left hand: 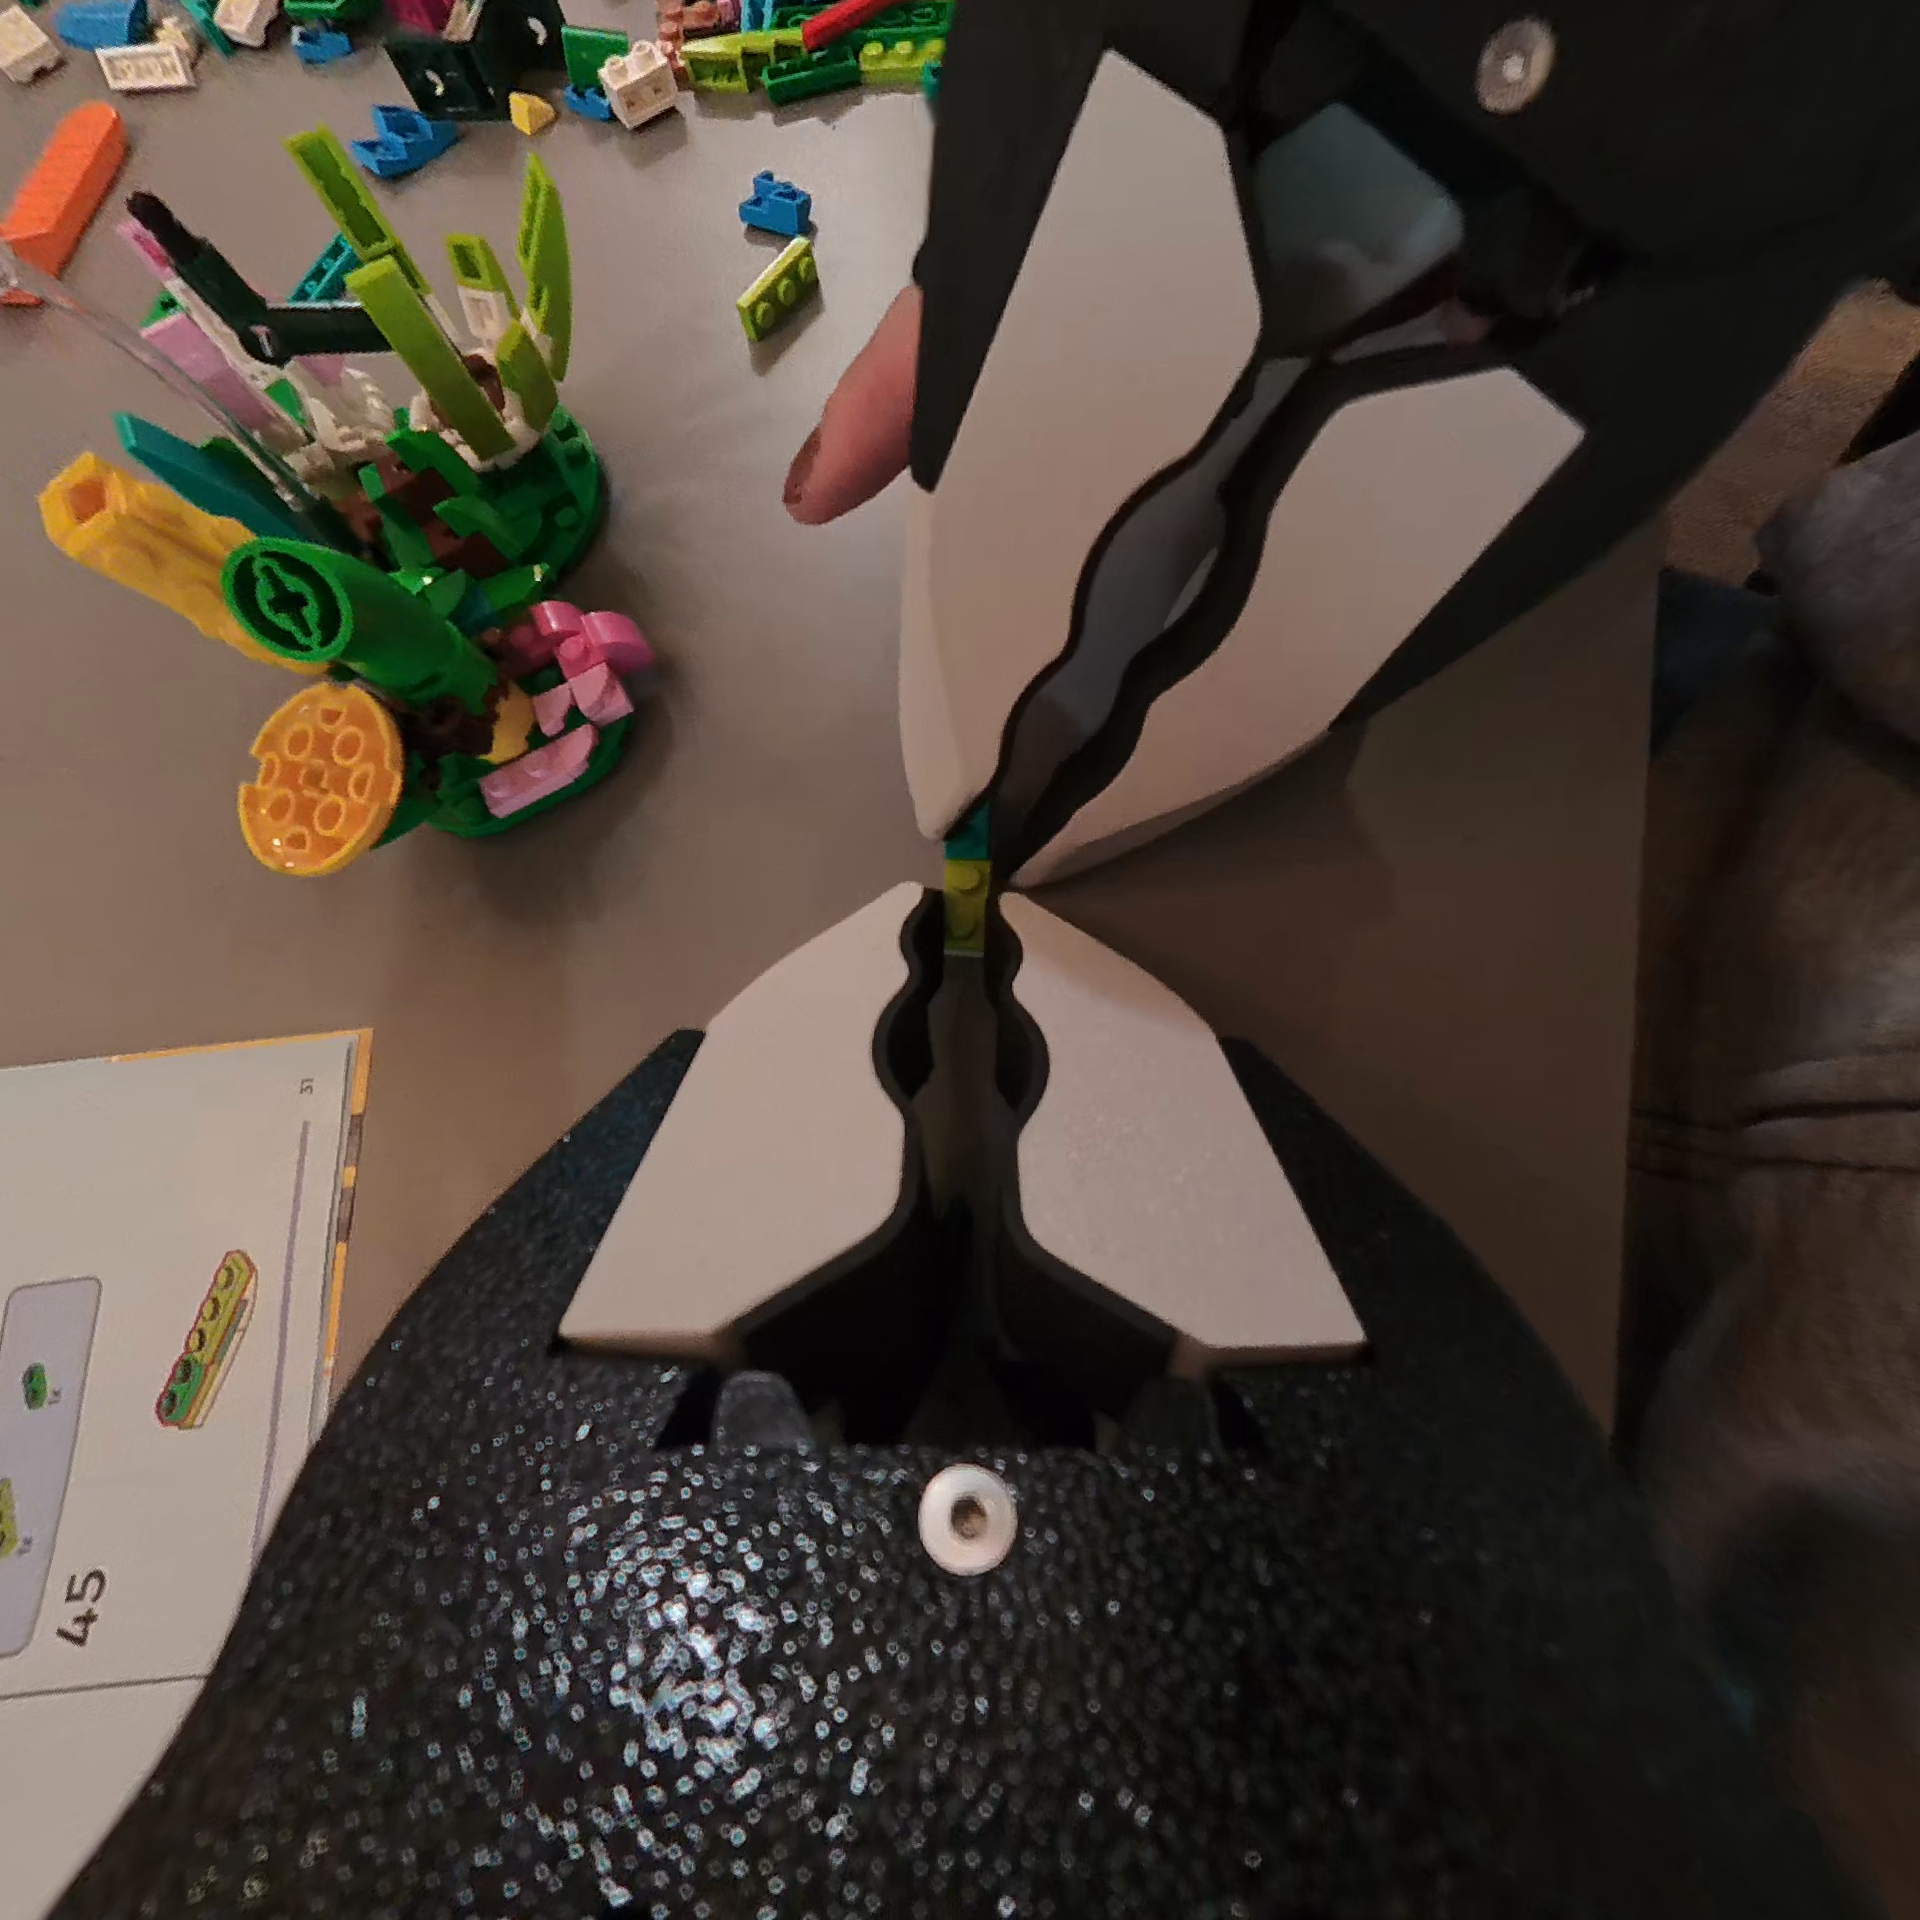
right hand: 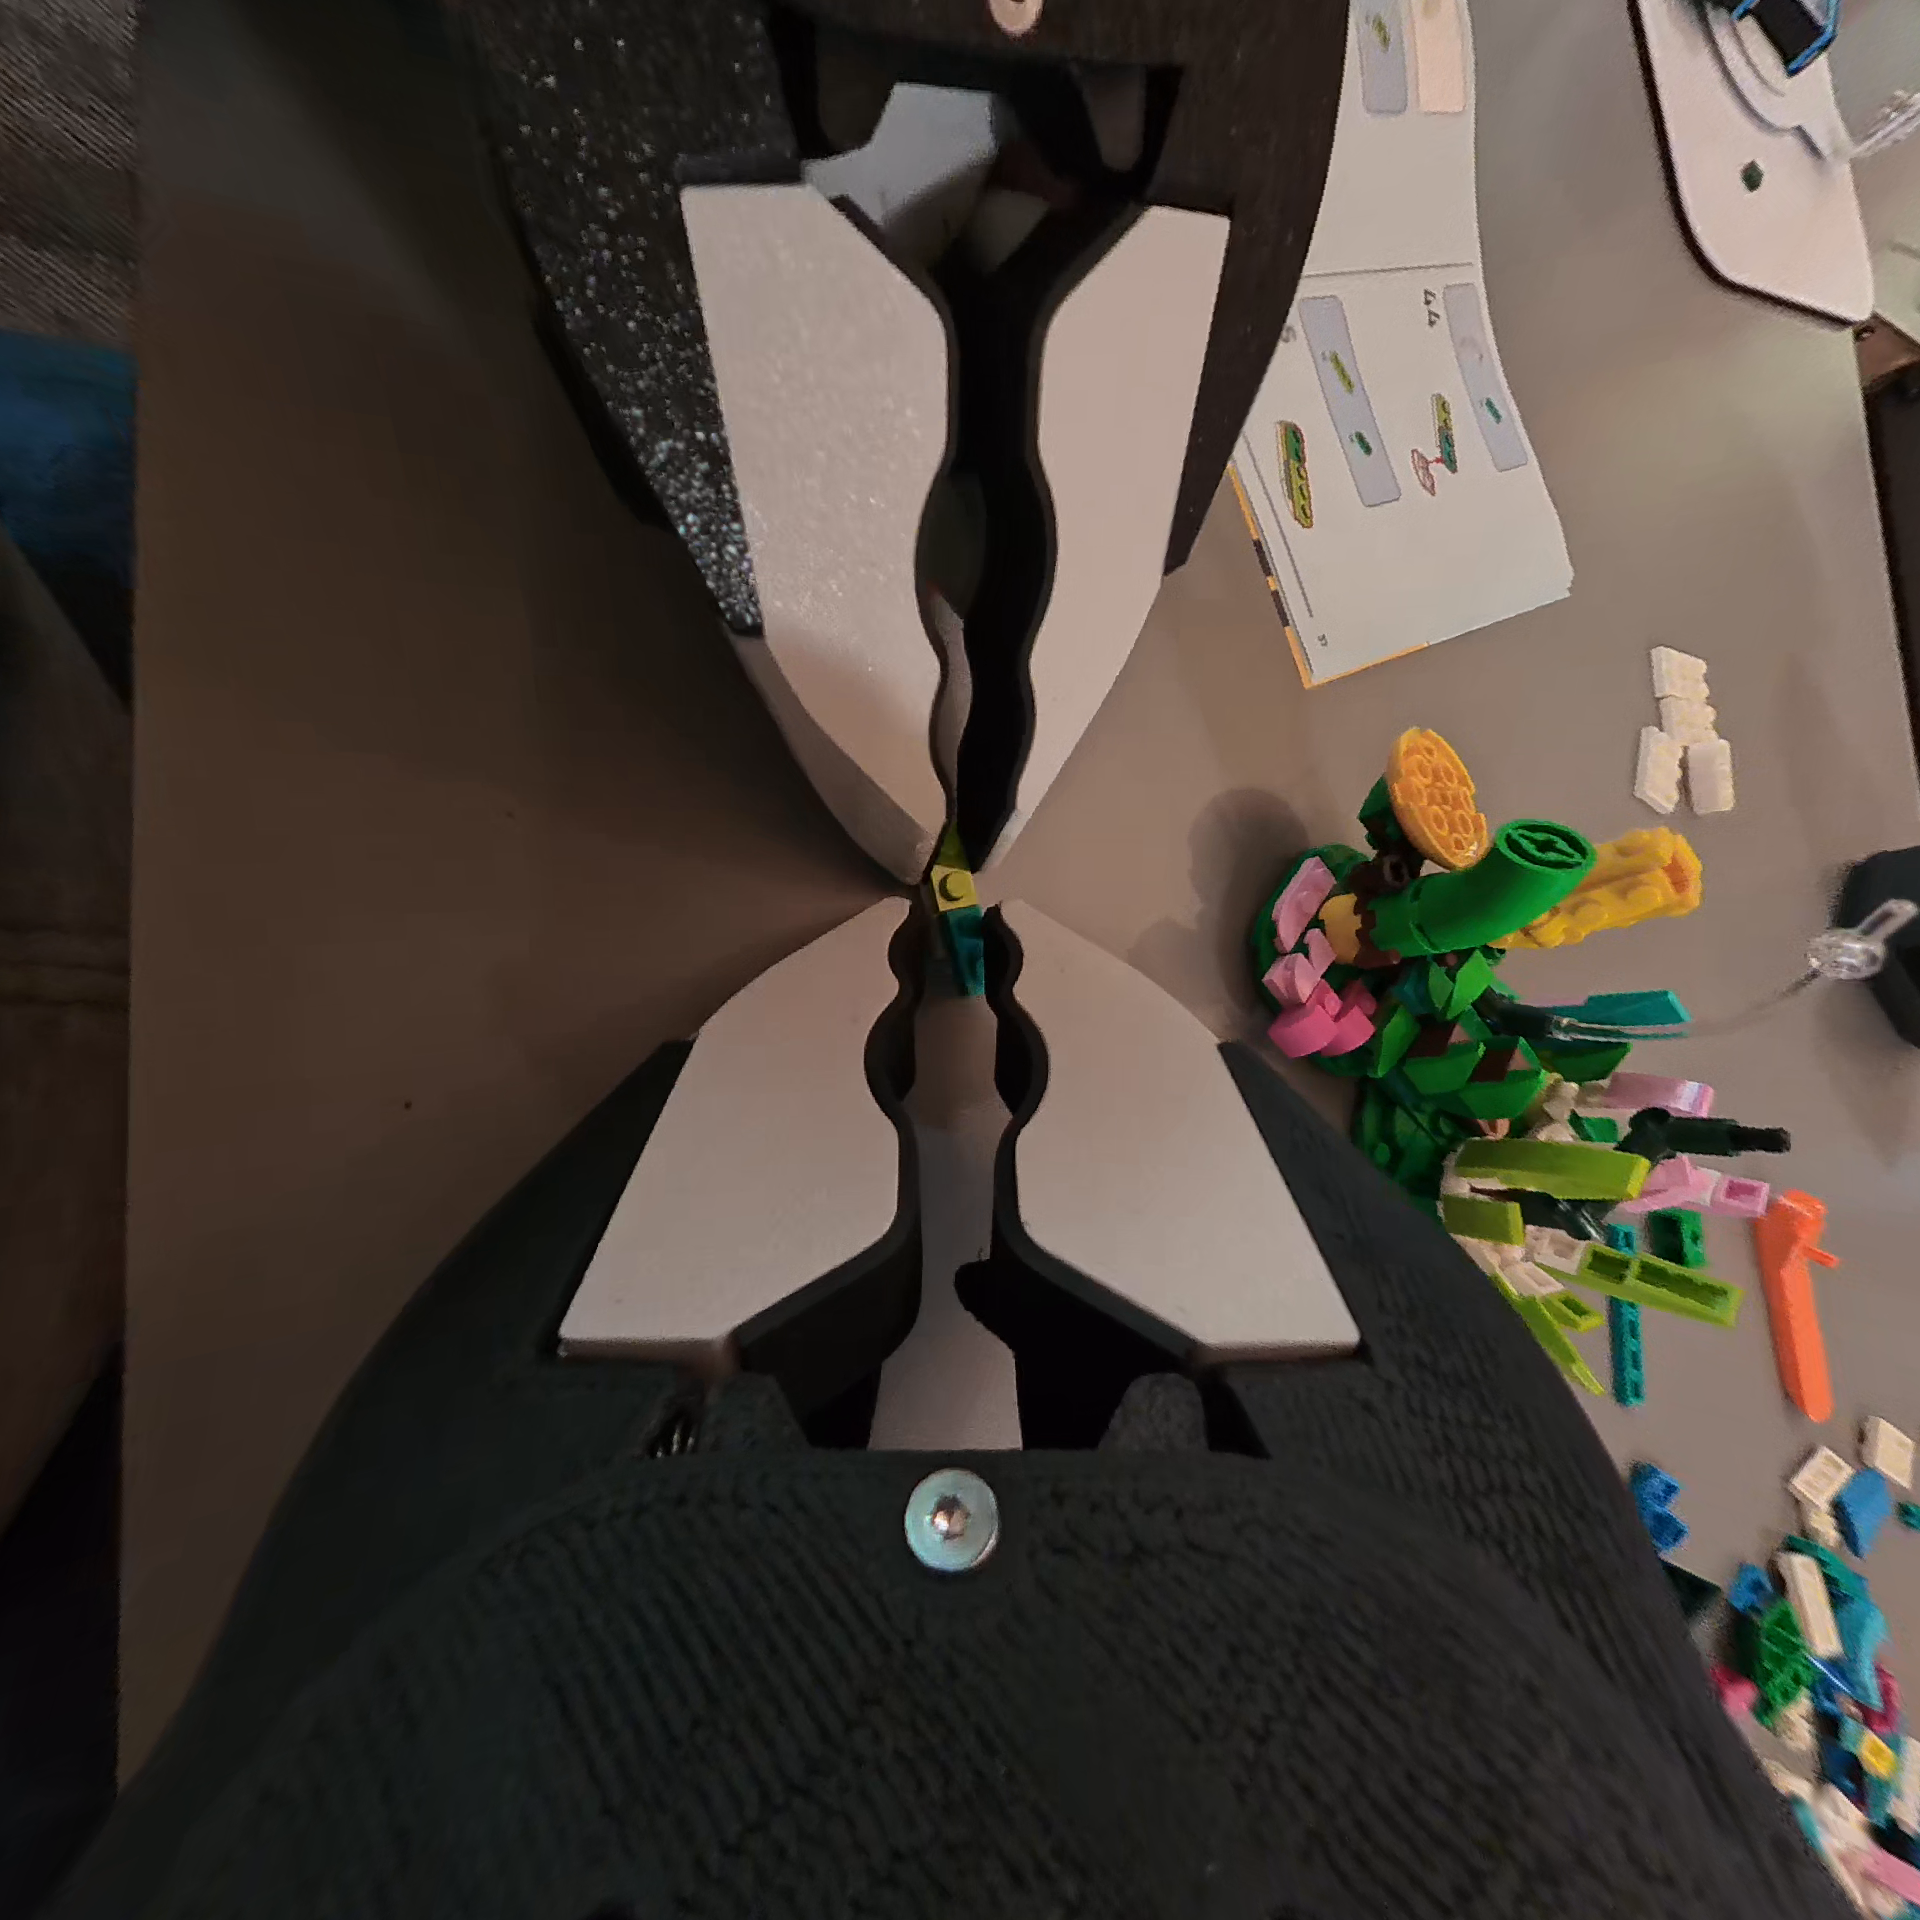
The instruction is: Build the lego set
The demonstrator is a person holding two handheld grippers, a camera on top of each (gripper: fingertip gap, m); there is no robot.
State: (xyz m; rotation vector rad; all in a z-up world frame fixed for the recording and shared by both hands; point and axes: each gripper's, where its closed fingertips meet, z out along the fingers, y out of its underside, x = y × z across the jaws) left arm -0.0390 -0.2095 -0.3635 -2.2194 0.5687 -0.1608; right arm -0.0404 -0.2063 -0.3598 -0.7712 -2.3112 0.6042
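Left gripper [left hand: 961, 914]: jaws nearly closed, pinching the lime end of a small lime-and-teal brick stack [left hand: 966, 883] at their very tips.
Right gripper [right hand: 951, 951]: jaws nearly closed too, nipping the teal end of the same stack; in the left wrist view it comes in from 1 o'clock, tip to tip with the left one.
Task piece: the stack is held off the counter [left hand: 727, 831] between the two grippers, at the centre of both views.
Built flower model [left hand: 395, 582]: stands on the counter at 10 o'clock in the left wrist view, well apart from the stack.
Instruction booklet [left hand: 177, 1299]: lies open at 8 o'clock.
Loose bricks [left hand: 623, 62]: scattered along 12 o'clock.
Finger [left hand: 862, 416]: a person's fingertip shows beside the right gripper.
Slip risk: each grip covers only a sliver of plastic, so any twist while pressing would likely let the stack squirt out and drop.
Separation risk: pulling rather than pushing would probably pop the two colours apart.
Misalignment risk: with the tips crowding the joint, the studs are hidden, so an off-line press could seat them crooked.
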